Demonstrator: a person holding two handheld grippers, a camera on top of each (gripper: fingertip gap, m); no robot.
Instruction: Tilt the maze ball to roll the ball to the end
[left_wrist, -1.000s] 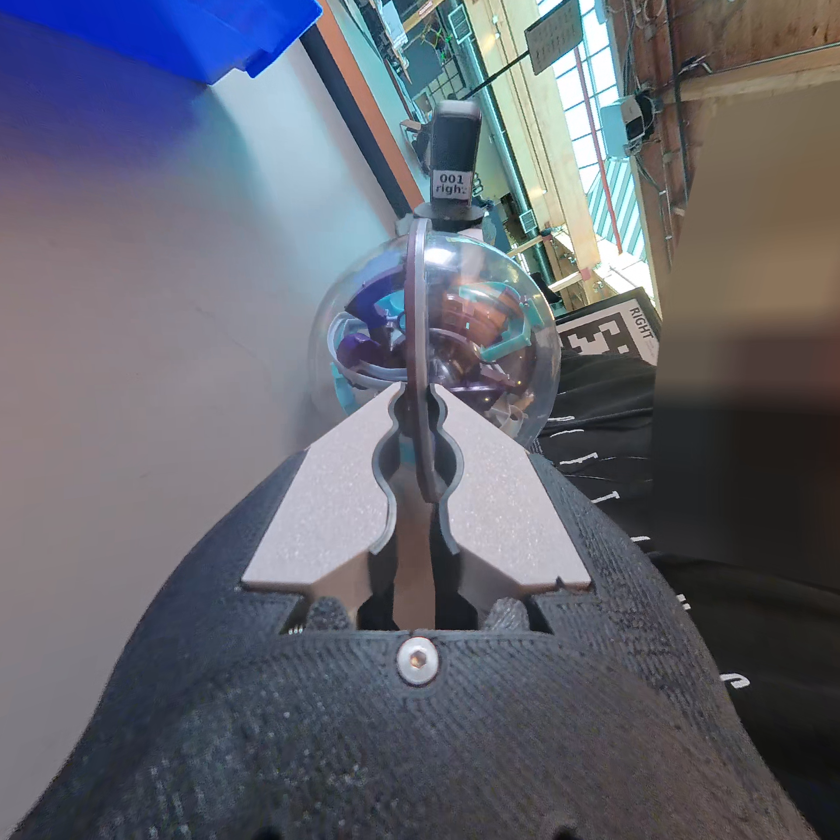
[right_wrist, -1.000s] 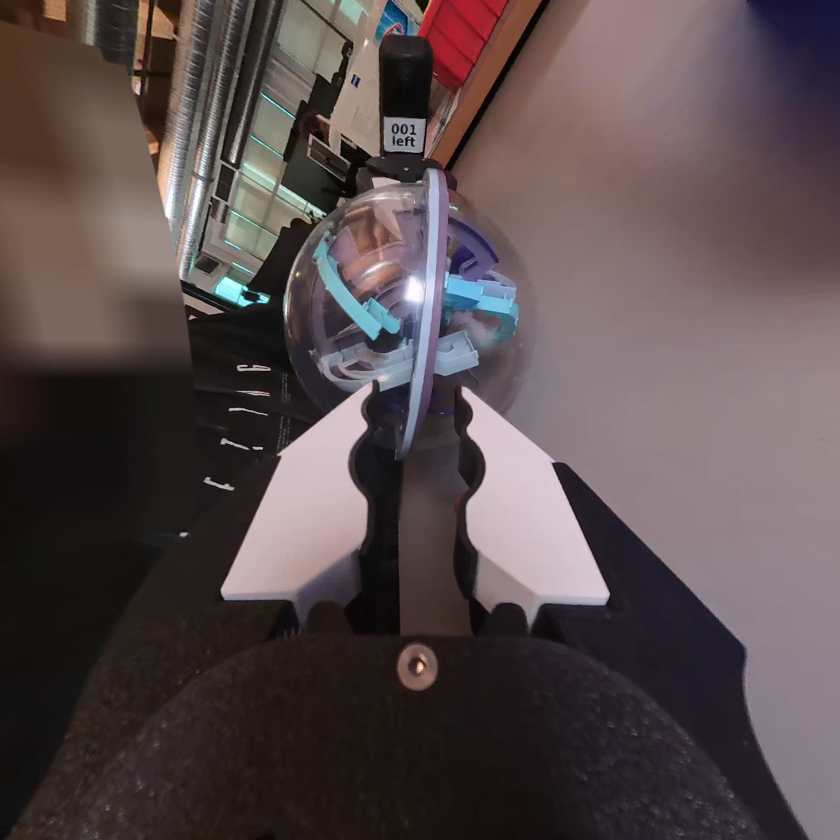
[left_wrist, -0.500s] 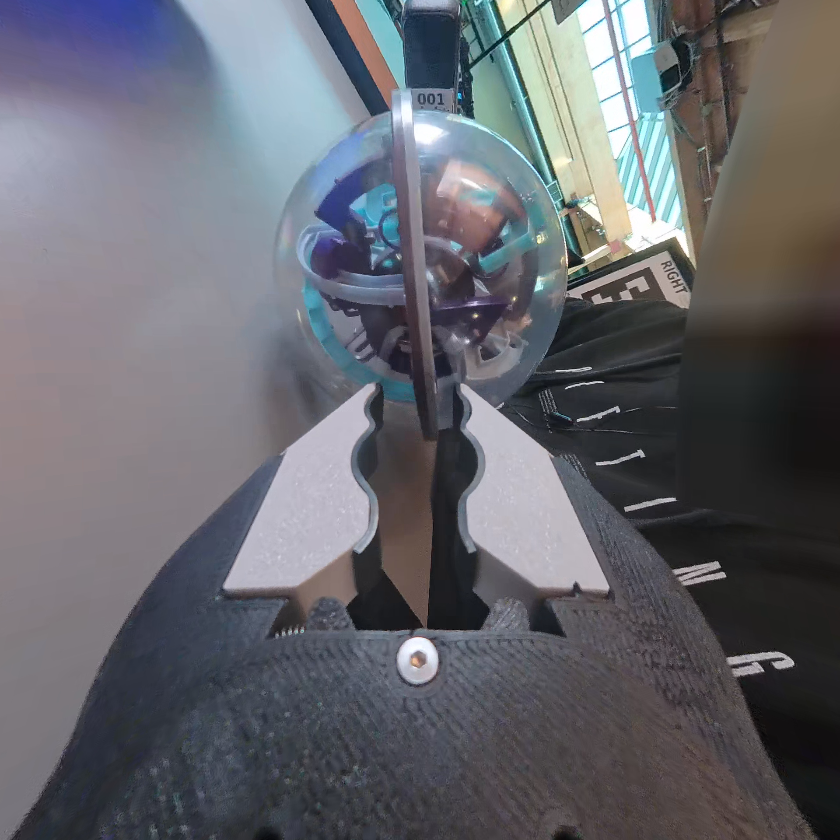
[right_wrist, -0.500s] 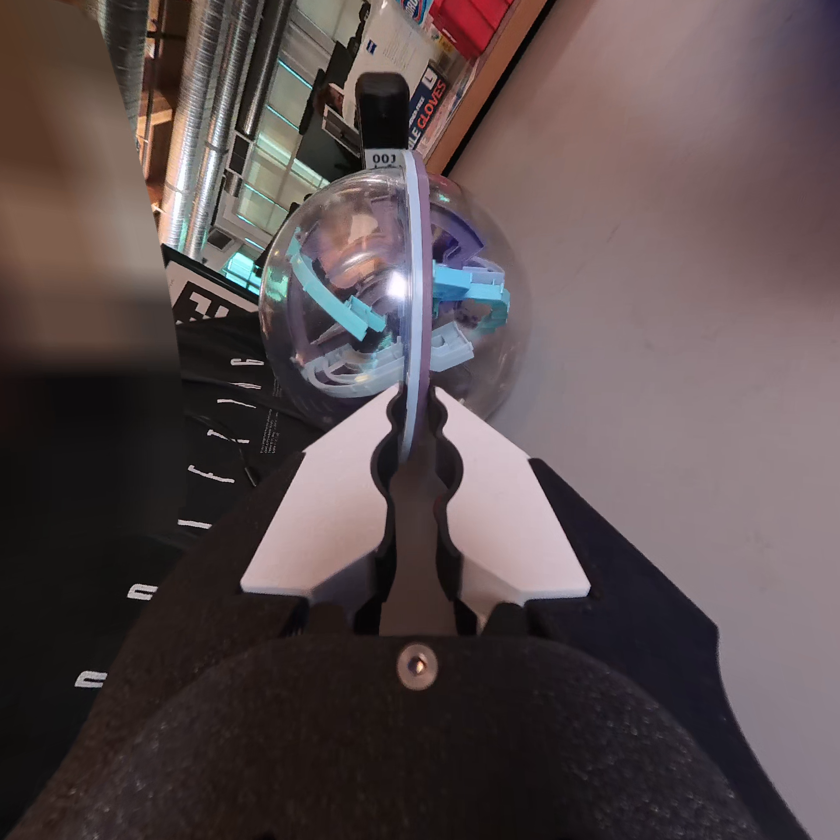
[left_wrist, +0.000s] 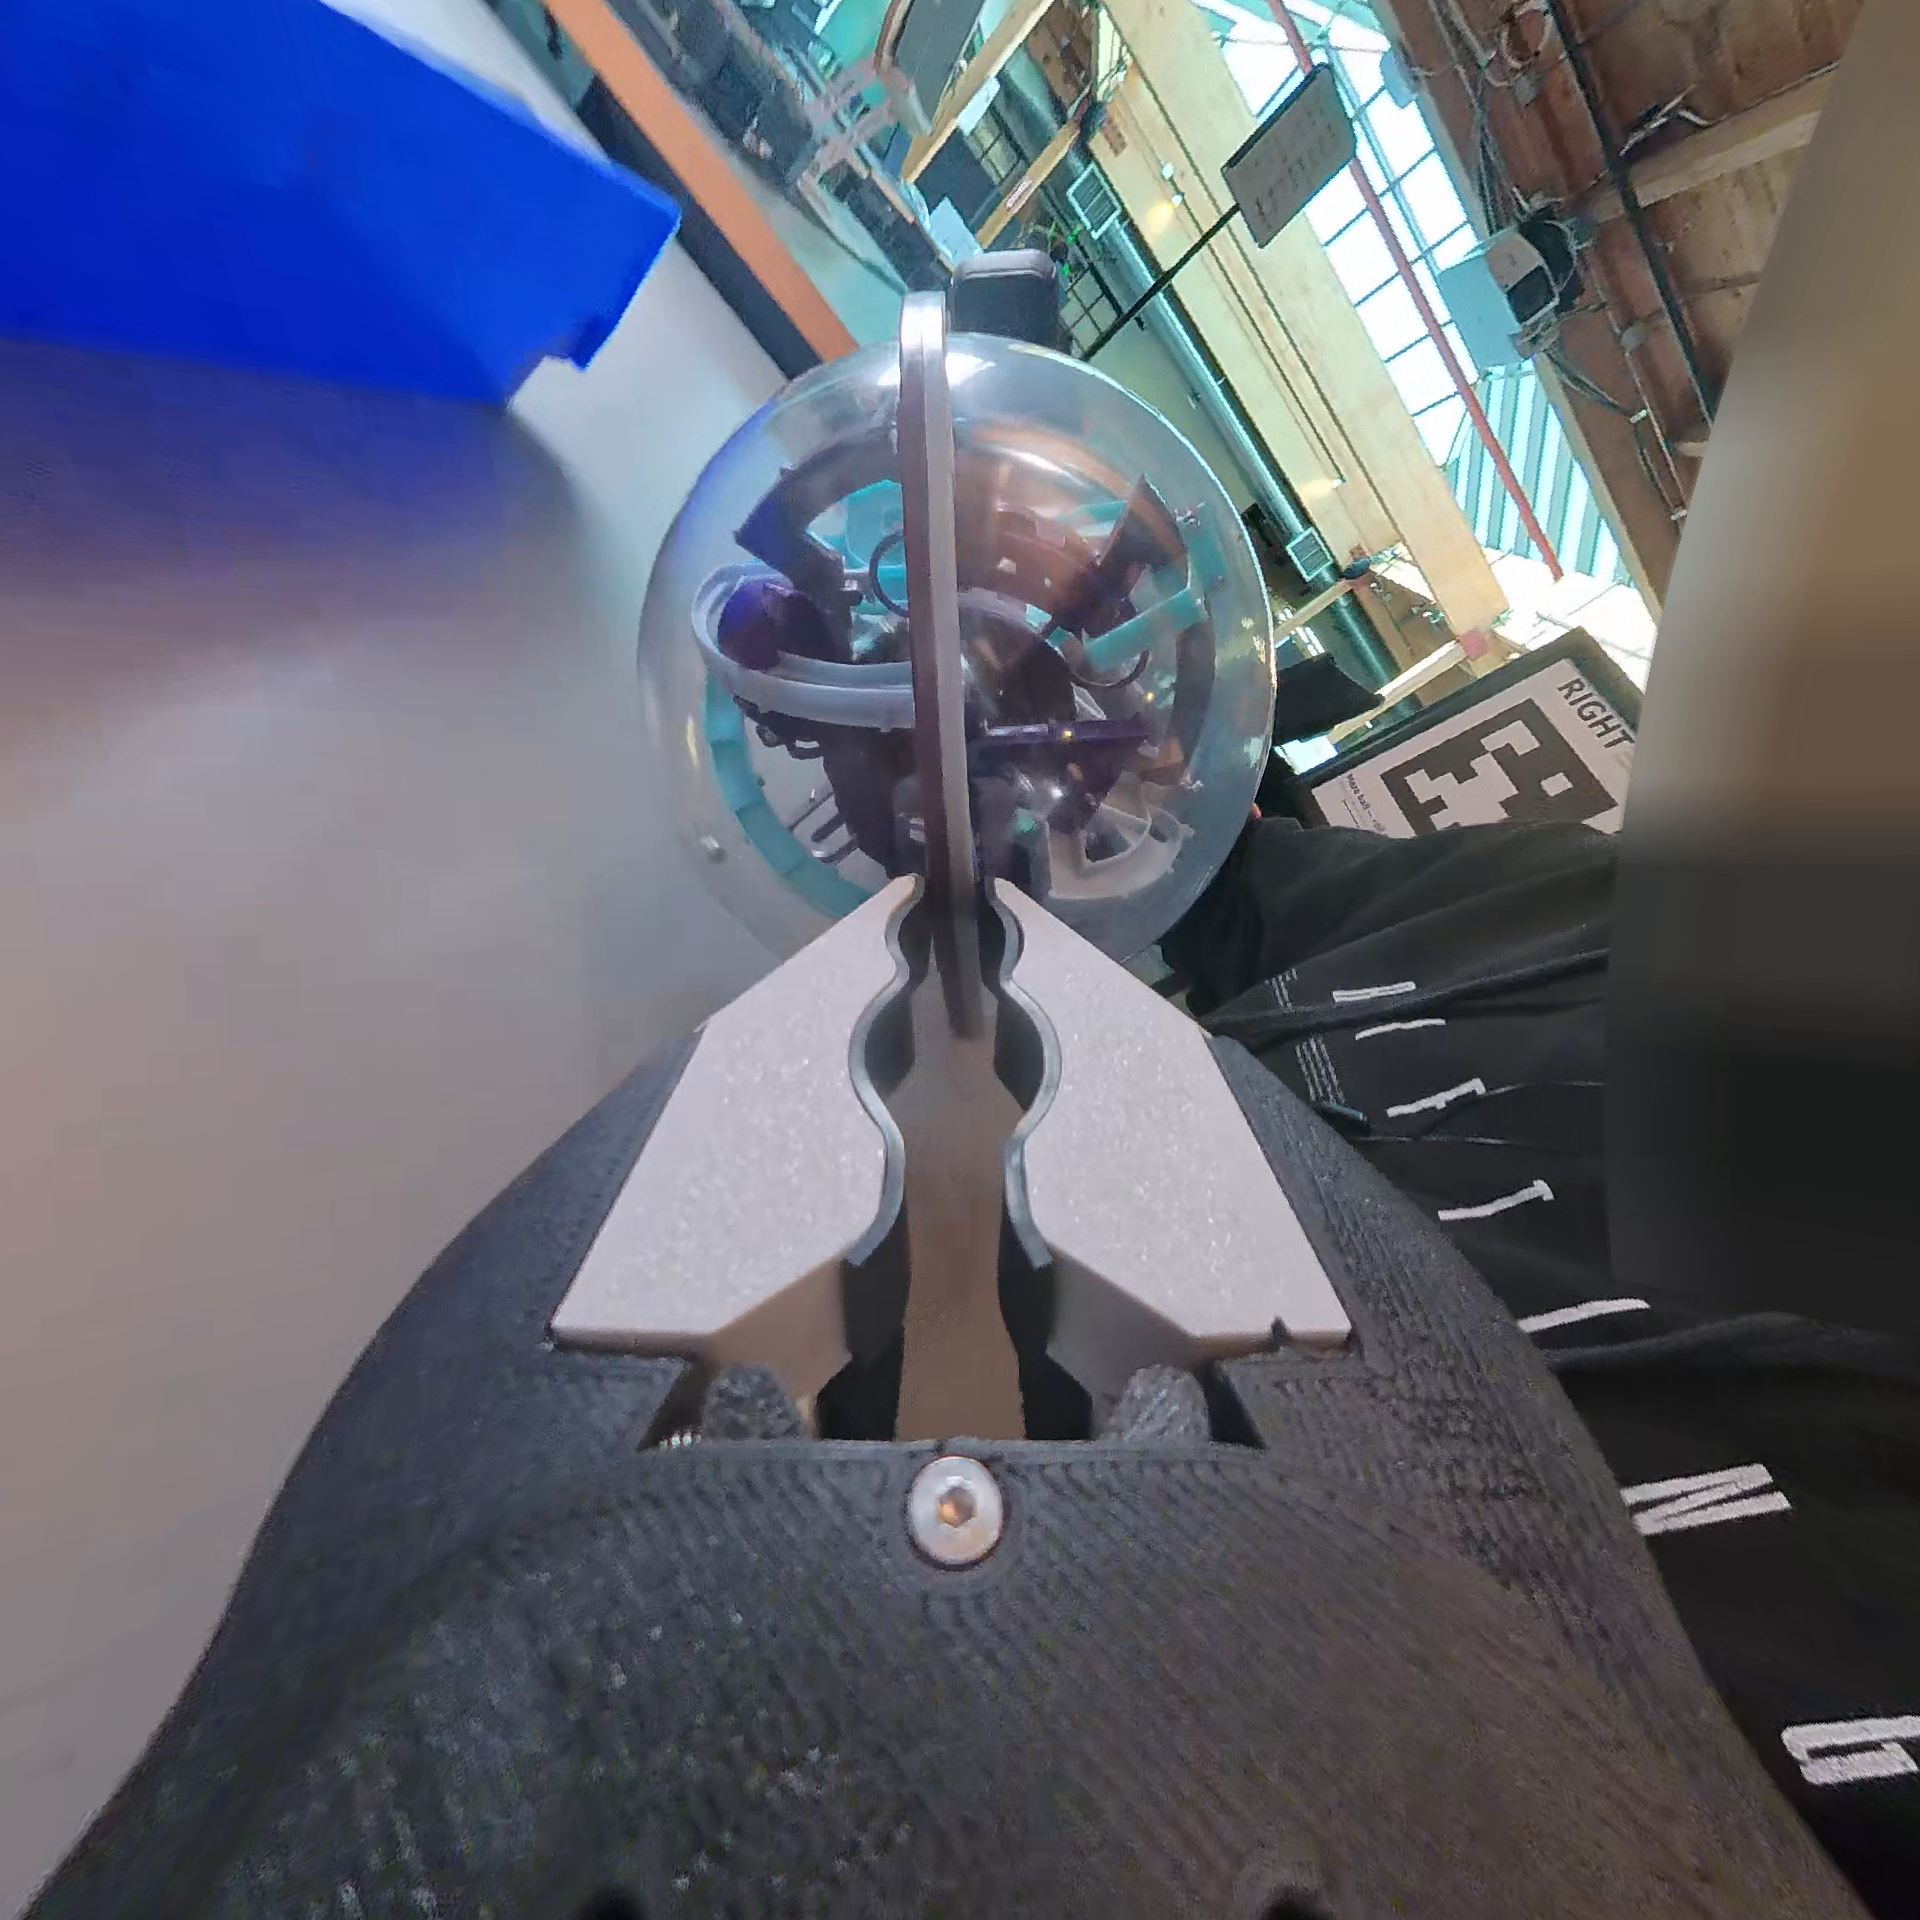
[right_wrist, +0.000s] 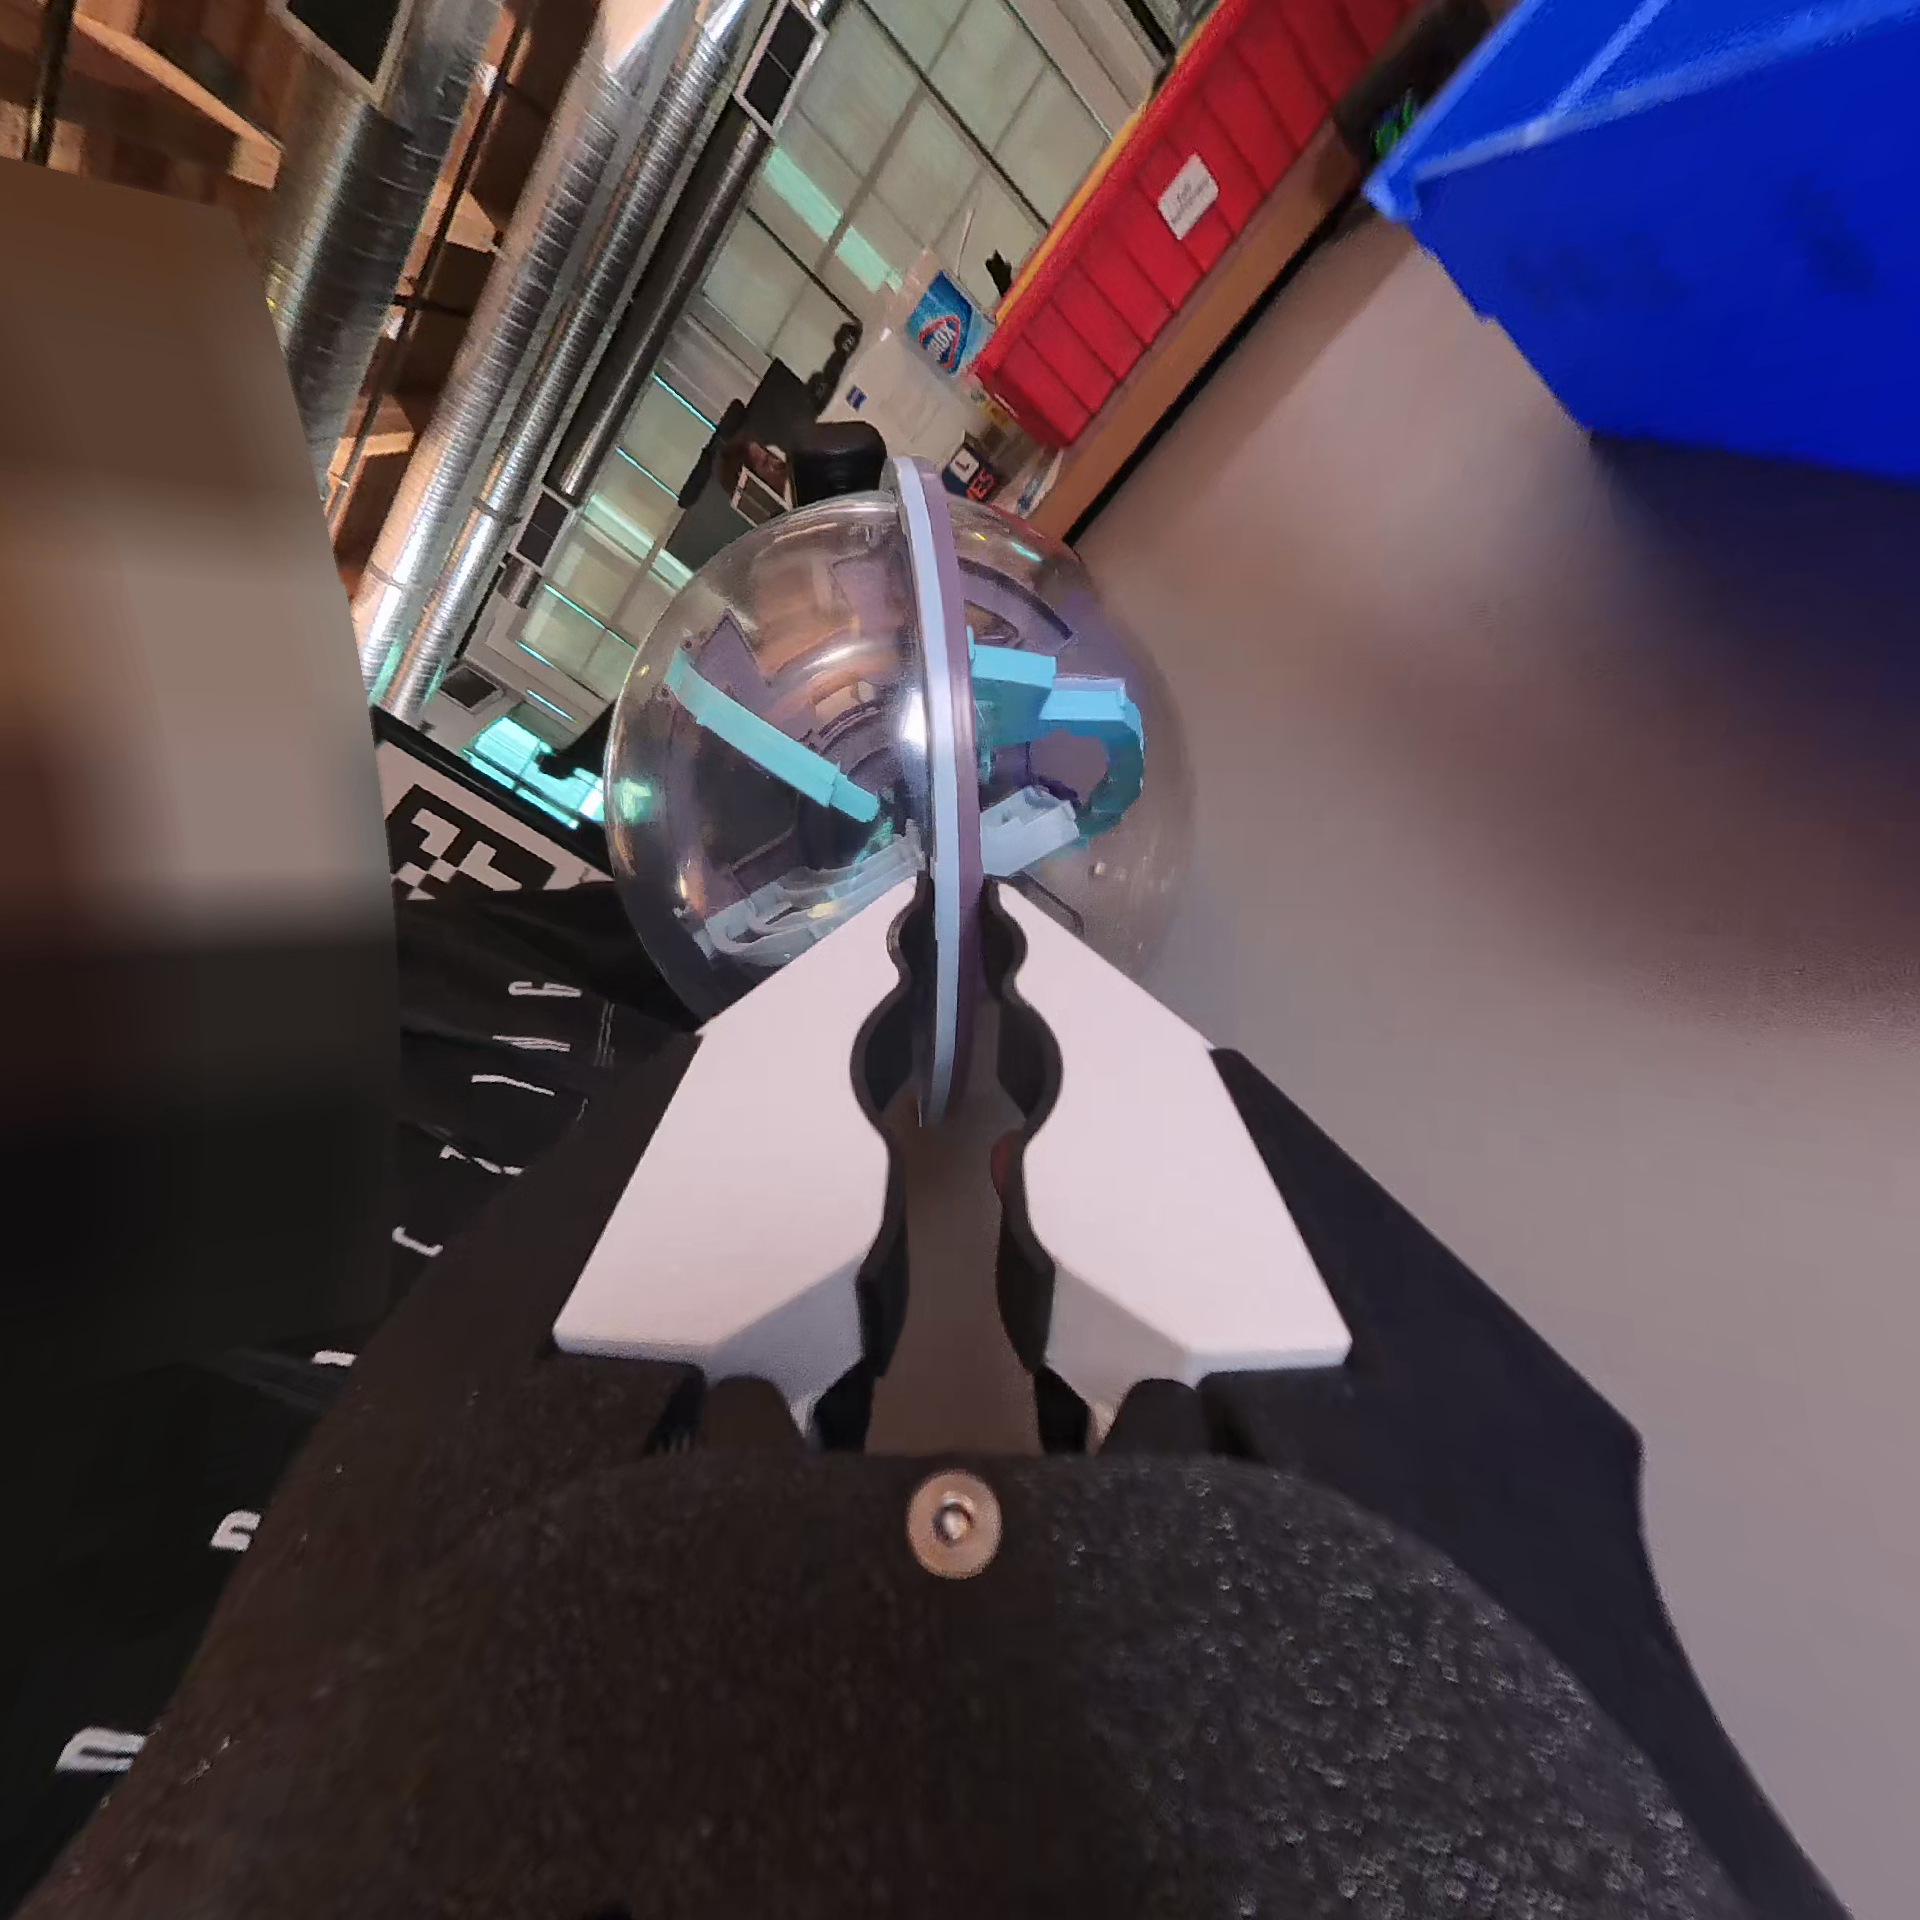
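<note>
The maze ball (left_wrist: 1091, 665) is a clear sphere with teal, purple, grey and brown tracks inside and a flat grey ring (left_wrist: 930, 582) around its middle. My left gripper (left_wrist: 951, 894) is shut on that ring at the near side. In the right wrist view the maze ball (right_wrist: 779, 748) shows from the opposite side, and my right gripper (right_wrist: 951, 894) is shut on the ring (right_wrist: 940, 707) there. The ball is held up off the grey table (left_wrist: 260, 831) between the two grippers. A small metal ball (left_wrist: 715, 847) sits low against the shell.
A blue bin (left_wrist: 260, 177) stands on the table at the upper left; it also shows in the right wrist view (right_wrist: 1662, 208), with a red bin (right_wrist: 1143, 270) farther back. A person in black printed clothing (left_wrist: 1558, 1143) is on the right. A black-and-white marker card (left_wrist: 1496, 769) lies behind the ball.
My right gripper closed on the ring first. My left gripper opened, let the ring go, then closed on it again. The ball has been turned and the views swung round, bringing the blue bin into sight.
</note>
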